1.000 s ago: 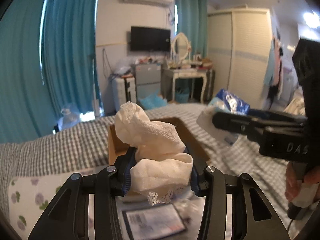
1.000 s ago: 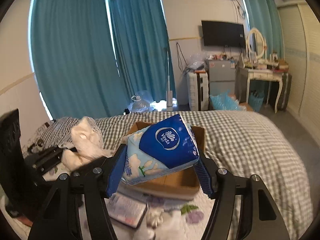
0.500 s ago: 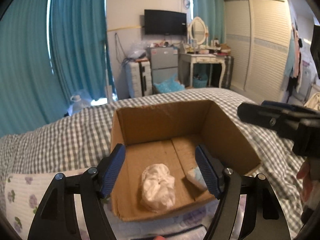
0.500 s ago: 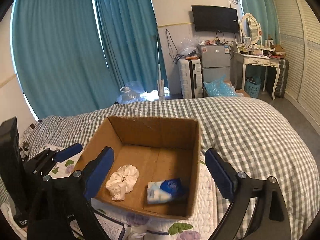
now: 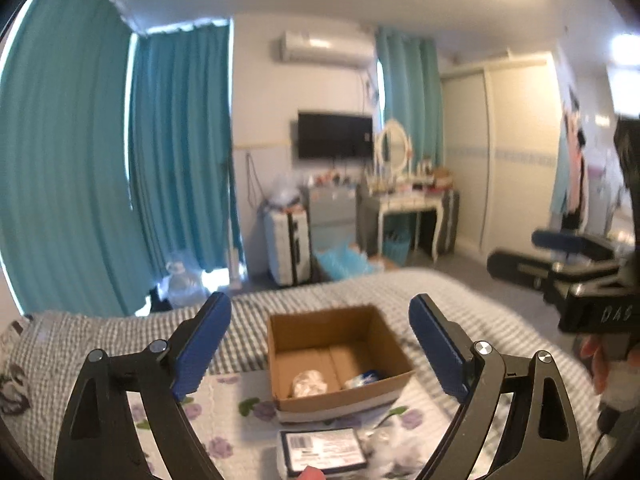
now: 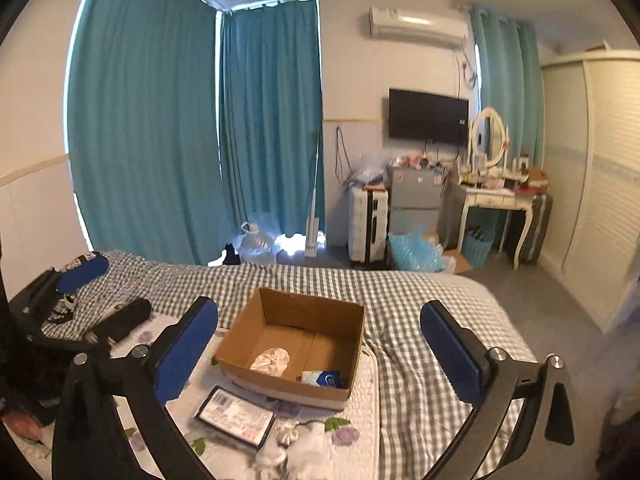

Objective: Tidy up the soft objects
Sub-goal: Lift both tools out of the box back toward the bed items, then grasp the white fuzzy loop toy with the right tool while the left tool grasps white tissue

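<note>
Having drawn back, both grippers [image 5: 320, 344] [image 6: 319, 348] gape; box [image 6: 296, 344] smaller.

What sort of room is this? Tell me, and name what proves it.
Most likely a bedroom in a home. A bed with a checked cover fills the foreground, a white dressing table with an oval mirror stands by the far wall, and a tall wardrobe lines the right side.

— How are the grippers held?
— The left gripper [image 5: 320, 344] has its blue-padded fingers [image 5: 202, 344] spread wide, holding nothing.
— And the right gripper [image 6: 318, 350]?
— Also spread wide and holding nothing, level beside the left.
</note>
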{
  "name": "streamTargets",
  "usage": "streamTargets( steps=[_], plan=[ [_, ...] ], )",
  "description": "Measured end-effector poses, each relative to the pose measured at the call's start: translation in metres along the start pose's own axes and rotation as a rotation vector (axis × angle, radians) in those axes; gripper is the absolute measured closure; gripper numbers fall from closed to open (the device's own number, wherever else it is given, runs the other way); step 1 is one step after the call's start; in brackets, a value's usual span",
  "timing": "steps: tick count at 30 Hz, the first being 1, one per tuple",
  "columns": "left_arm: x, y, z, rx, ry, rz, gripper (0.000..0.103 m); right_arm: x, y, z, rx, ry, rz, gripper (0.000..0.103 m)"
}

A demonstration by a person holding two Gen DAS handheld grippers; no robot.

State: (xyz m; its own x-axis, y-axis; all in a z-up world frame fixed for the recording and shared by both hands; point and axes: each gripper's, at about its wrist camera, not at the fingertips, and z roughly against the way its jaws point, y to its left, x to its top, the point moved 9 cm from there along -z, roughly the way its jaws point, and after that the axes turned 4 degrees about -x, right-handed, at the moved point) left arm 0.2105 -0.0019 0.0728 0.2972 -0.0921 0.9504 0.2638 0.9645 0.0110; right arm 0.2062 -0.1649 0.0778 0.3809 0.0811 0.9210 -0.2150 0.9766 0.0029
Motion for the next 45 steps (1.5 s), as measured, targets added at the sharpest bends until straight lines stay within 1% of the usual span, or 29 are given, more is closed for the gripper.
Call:
streamTargets(
  steps=[2,4,6,8,11,13,15,16,18,20,21,22,24,26,28,31,33,36,37,38,39,40,41,44,45],
  plan=[
    [0.008,0.002,0.028,-0.002,-0.046,0.021,0.011,-0.003,0.007,0.032,-0.005,-0.016,0.012,0.001],
    [0.009,0.006,0.054,0.021,-0.062,0.029,0.011,-0.014,0.013,0.052,-0.009,-0.013,0.02,0.001],
    [0.001,0.01,0.071,0.027,-0.047,0.031,0.011,-0.026,0.013,0.064,-0.024,0.0,0.018,0.001],
    [-0.012,0.012,0.081,0.029,-0.028,0.015,0.011,-0.047,0.015,0.071,-0.048,0.028,0.005,0.001],
    [-0.039,0.014,0.083,0.036,0.015,-0.016,0.011,-0.077,0.019,0.067,-0.056,0.076,-0.015,0.001],
    [-0.062,0.017,0.081,0.059,0.053,-0.017,0.011,-0.107,0.023,0.058,-0.058,0.126,-0.022,0.001],
    [-0.089,0.017,0.077,0.06,0.089,-0.001,0.011,-0.14,0.025,0.046,-0.069,0.169,-0.026,0.001],
    [-0.107,0.016,0.075,0.056,0.11,0.009,0.011,-0.163,0.027,0.034,-0.091,0.206,-0.023,0.001],
    [-0.138,0.017,0.063,0.067,0.158,0.028,0.011,-0.193,0.025,0.014,-0.113,0.265,-0.027,0.001],
    [-0.163,0.017,0.052,0.081,0.203,0.036,0.011,-0.229,0.03,-0.004,-0.099,0.336,-0.054,0.001],
    [-0.18,0.019,0.041,0.088,0.235,0.045,0.011,-0.24,0.032,-0.011,-0.082,0.356,-0.067,0.001],
    [-0.19,0.019,0.035,0.084,0.256,0.053,0.011,-0.249,0.033,-0.017,-0.073,0.369,-0.072,0.001],
    [-0.212,0.018,0.019,0.07,0.301,0.06,0.011,-0.268,0.034,-0.033,-0.086,0.404,-0.066,0.001],
    [-0.226,0.018,0.01,0.066,0.325,0.046,0.011,-0.284,0.035,-0.047,-0.098,0.435,-0.058,0.001],
    [-0.239,0.021,-0.001,0.08,0.349,0.026,0.011,-0.299,0.035,-0.063,-0.104,0.471,-0.065,0.001],
    [-0.259,0.029,-0.011,0.08,0.38,0.027,0.011,-0.314,0.035,-0.086,-0.1,0.522,-0.07,0.001],
    [-0.271,0.036,-0.018,0.087,0.407,0.044,0.011,-0.319,0.036,-0.094,-0.108,0.537,-0.06,0.001],
    [-0.281,0.04,-0.022,0.084,0.43,0.059,0.011,-0.328,0.041,-0.107,-0.096,0.559,-0.054,0.002],
    [-0.283,0.04,-0.022,0.078,0.433,0.065,0.011,-0.332,0.041,-0.112,-0.096,0.57,-0.052,0.003],
    [-0.284,0.039,-0.023,0.07,0.437,0.07,0.011,-0.334,0.042,-0.115,-0.091,0.576,-0.051,0.009],
    [-0.284,0.038,-0.023,0.062,0.44,0.075,0.011,-0.337,0.044,-0.117,-0.089,0.583,-0.05,0.021],
    [-0.285,0.036,-0.024,0.059,0.442,0.076,0.011,-0.34,0.044,-0.119,-0.085,0.593,-0.053,0.029],
    [-0.286,0.036,-0.025,0.058,0.444,0.075,0.011,-0.341,0.043,-0.119,-0.078,0.599,-0.06,0.042],
    [-0.288,0.03,-0.025,0.055,0.459,0.07,0.011,-0.338,0.041,-0.109,-0.042,0.588,-0.083,0.048],
    [-0.289,0.027,-0.025,0.054,0.466,0.069,0.011,-0.336,0.039,-0.105,-0.037,0.583,-0.081,0.048]
  ],
)
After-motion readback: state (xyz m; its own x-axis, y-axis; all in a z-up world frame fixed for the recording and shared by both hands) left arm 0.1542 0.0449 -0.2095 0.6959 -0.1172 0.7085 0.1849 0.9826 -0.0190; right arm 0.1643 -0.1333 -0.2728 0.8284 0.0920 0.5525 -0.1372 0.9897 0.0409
